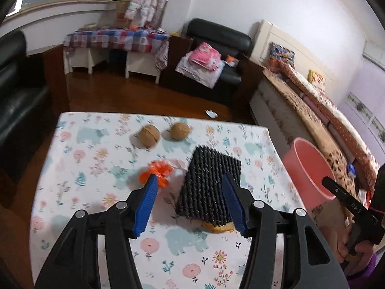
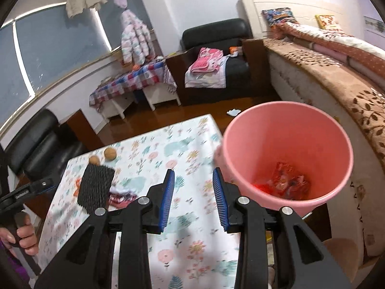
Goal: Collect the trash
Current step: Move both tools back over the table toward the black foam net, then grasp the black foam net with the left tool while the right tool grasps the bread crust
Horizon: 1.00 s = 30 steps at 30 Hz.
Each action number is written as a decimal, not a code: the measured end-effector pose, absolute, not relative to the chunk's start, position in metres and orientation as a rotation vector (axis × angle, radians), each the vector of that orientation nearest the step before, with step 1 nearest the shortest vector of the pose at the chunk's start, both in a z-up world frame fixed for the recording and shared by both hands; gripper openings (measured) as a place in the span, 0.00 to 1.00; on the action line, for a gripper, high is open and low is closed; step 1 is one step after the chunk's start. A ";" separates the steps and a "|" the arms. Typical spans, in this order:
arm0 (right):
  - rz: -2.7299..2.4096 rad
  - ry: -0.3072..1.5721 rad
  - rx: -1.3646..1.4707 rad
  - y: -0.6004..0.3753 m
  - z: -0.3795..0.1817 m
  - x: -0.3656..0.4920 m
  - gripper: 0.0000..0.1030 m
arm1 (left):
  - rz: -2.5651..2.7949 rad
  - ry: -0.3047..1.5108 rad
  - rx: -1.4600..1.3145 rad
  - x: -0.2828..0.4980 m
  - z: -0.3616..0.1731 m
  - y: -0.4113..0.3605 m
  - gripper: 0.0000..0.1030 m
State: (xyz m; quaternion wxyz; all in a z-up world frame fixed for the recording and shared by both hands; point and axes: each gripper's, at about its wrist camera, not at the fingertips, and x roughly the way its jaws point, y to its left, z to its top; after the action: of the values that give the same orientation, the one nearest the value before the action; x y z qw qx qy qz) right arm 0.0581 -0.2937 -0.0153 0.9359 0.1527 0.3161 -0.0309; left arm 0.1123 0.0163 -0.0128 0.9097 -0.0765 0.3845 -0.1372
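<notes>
On the table covered with a white cloth printed with pastel flowers and animals [image 1: 79,168], a black ribbed block with a yellow underside [image 1: 211,187] is seen near the middle, and every other item is placed in relation to it. Just beside the block, on its left in the left wrist view, a crumpled orange scrap of wrapper [image 1: 157,172] lies on the cloth, and beyond the block, toward the far edge, two round brown walnuts [image 1: 149,135] are set side by side. In the right wrist view a pink-and-red piece of wrapping [image 2: 120,197] is seen lying against the block's near side. To the right of the block, off the table's edge, a pink plastic bucket [image 2: 286,130] is found, with red and patterned wrappers [image 2: 286,180] resting at its bottom. The left gripper [image 1: 190,180] is held above the cloth with its blue-padded fingers spread wide apart, the orange scrap at the left tip and the block behind the right one; nothing is clamped. The right gripper [image 2: 193,175] is likewise held apart and empty, just beside the bucket's rim. Beyond the block, a dark polished wooden floor [image 1: 115,96] is seen, with a small white scrap [image 1: 211,113] on it, a black leather armchair [image 1: 216,38] piled with folded fabric, a checked-cloth side table [image 1: 113,39], and a bed with a brown leaf-patterned cover [image 2: 336,82].
</notes>
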 end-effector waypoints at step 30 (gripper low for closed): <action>0.282 0.840 0.238 -0.185 -0.052 0.087 0.32 | -0.260 0.728 -0.249 0.084 -0.018 0.066 0.10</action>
State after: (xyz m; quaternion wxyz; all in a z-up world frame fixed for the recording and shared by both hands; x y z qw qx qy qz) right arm 0.0871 -0.1852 -0.0518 0.8965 0.1150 0.4056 0.1361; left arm 0.0844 0.0657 -0.0177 0.9186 -0.1213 0.3541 -0.1267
